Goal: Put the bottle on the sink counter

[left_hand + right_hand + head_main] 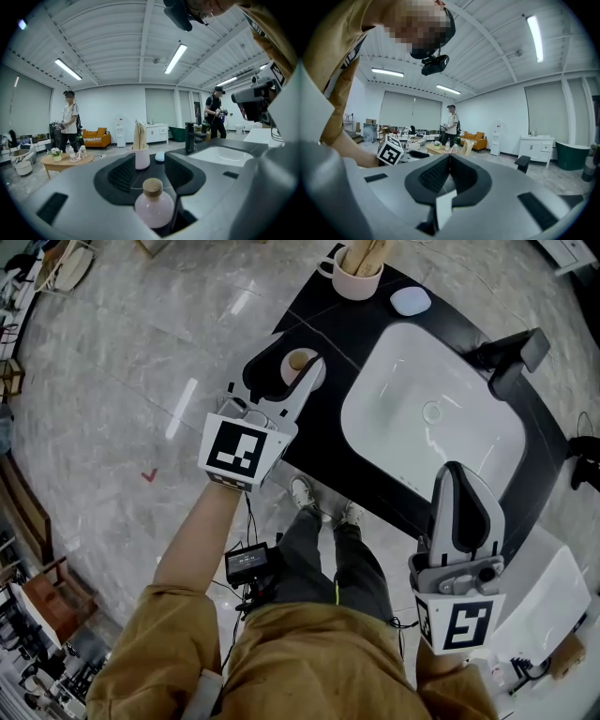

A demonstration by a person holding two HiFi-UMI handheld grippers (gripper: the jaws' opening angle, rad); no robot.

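A small pink bottle with a cork stopper [300, 360] [154, 206] stands upright over the left corner of the black sink counter [328, 442]. It sits deep between the jaws of my left gripper [289, 354] [152, 161]. The jaws stand wide, with a dark gap beside the bottle, so they look open around it. My right gripper [455, 470] [449, 157] hovers near the counter's front edge by the white basin [431, 413]. It is shut and holds nothing.
On the counter's far end stand a pink cup of wooden sticks [357, 276] [142, 158] and a pale blue disc [411, 301]. A black faucet [511, 354] rises behind the basin. A white unit [548, 601] sits at the lower right. Other people stand farther off.
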